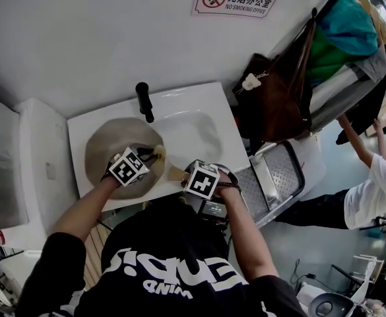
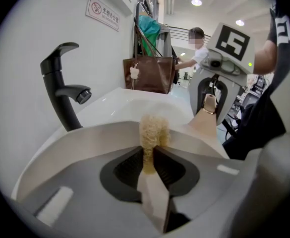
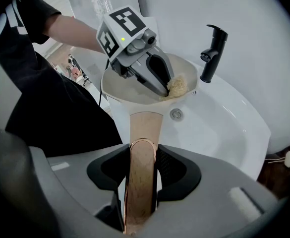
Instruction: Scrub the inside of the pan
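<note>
A beige pan (image 1: pixel 110 144) lies tilted in the left part of the white sink (image 1: pixel 199 104). My left gripper (image 1: pixel 150 156) reaches over the pan's right side and is shut on a pale fibrous scrubber (image 2: pixel 153 129), whose tuft sits against the pan's inner wall near the rim (image 3: pixel 177 85). My right gripper (image 3: pixel 144 148) is shut on the pan's wooden handle (image 3: pixel 144 128), which runs straight out between its jaws toward the pan (image 3: pixel 127 88). In the left gripper view the right gripper (image 2: pixel 211 100) shows at the right, on the handle (image 2: pixel 204 124).
A black faucet (image 1: pixel 144 101) stands at the sink's back edge, just beyond the pan. The drain (image 3: pixel 176 114) lies right of the handle. A brown bag (image 1: pixel 272 94) and clothes hang to the right. A person in white (image 1: pixel 377 190) stands at far right.
</note>
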A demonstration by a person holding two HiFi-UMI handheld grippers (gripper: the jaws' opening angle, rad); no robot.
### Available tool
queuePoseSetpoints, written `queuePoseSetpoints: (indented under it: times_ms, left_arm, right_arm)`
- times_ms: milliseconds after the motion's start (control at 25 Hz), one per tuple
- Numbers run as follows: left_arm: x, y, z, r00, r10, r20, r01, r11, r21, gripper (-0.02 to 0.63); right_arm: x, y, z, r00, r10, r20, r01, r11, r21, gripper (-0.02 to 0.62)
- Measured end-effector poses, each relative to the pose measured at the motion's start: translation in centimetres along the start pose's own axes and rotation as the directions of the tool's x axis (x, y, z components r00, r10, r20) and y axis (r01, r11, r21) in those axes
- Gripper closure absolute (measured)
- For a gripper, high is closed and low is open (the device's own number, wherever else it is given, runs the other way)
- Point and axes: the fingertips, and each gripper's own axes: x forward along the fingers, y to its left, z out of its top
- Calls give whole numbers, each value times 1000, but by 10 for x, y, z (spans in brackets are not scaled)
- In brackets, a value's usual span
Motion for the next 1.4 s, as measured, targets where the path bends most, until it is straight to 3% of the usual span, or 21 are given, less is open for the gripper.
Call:
queuePoseSetpoints:
  times_ms: [800, 1000, 1240, 1400]
  left_arm:
    - [7, 66, 4, 989, 129, -71, -134, 989, -66, 545]
    - [-5, 92, 2, 972, 213, -98, -222, 970, -96, 545]
    - [-23, 134, -12, 930, 345, -126, -358, 929, -94, 545]
    - [-34, 146, -20, 903, 397, -167, -407, 913, -34, 545]
  right_arm:
    - [0, 2, -3, 1000, 11, 11, -11, 1000, 9, 433]
    - [-1, 4, -1, 1000, 18, 22, -19, 1000, 13, 433]
    - [0, 4, -2, 1000, 17, 26, -17, 1000, 16, 432]
    - [-1, 4, -2, 999, 21, 27, -21, 1000, 18, 431]
